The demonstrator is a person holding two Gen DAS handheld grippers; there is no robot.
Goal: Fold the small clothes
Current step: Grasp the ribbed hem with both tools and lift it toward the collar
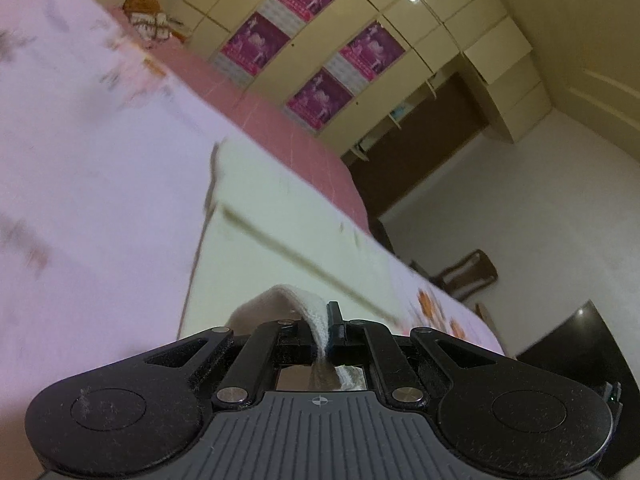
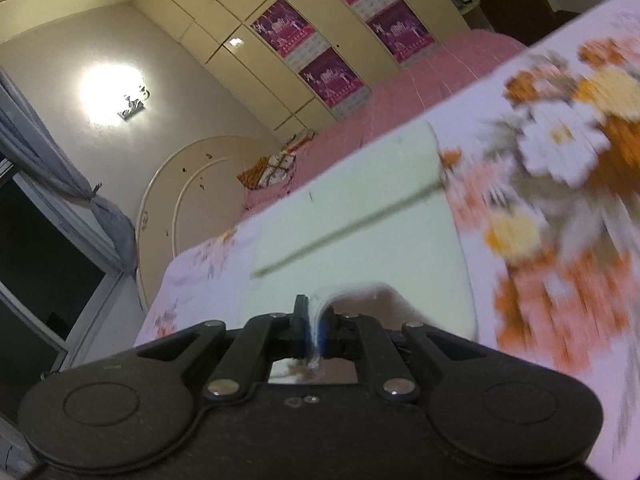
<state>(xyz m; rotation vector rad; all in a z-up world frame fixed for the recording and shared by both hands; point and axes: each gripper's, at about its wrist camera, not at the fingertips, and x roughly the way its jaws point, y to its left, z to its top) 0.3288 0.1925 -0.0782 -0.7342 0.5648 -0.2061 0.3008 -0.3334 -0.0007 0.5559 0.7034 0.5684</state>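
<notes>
A pale cream garment (image 1: 280, 216) lies flat on the flowered bed sheet (image 1: 80, 184), with a folded band across it. My left gripper (image 1: 326, 332) is shut on the garment's near edge, which rises into the jaws as a white ribbed strip. In the right wrist view the same garment (image 2: 360, 208) lies ahead on the sheet (image 2: 560, 200). My right gripper (image 2: 314, 326) is shut on another part of its near edge, which bulges up beside the jaws.
A pink bedspread (image 1: 280, 120) covers the bed beyond the sheet. A patterned cushion (image 2: 268, 172) lies by the round headboard (image 2: 192, 176). Cream wardrobes with purple posters (image 1: 312, 52) stand behind. A wooden chair (image 1: 468, 276) stands on the floor past the bed's edge.
</notes>
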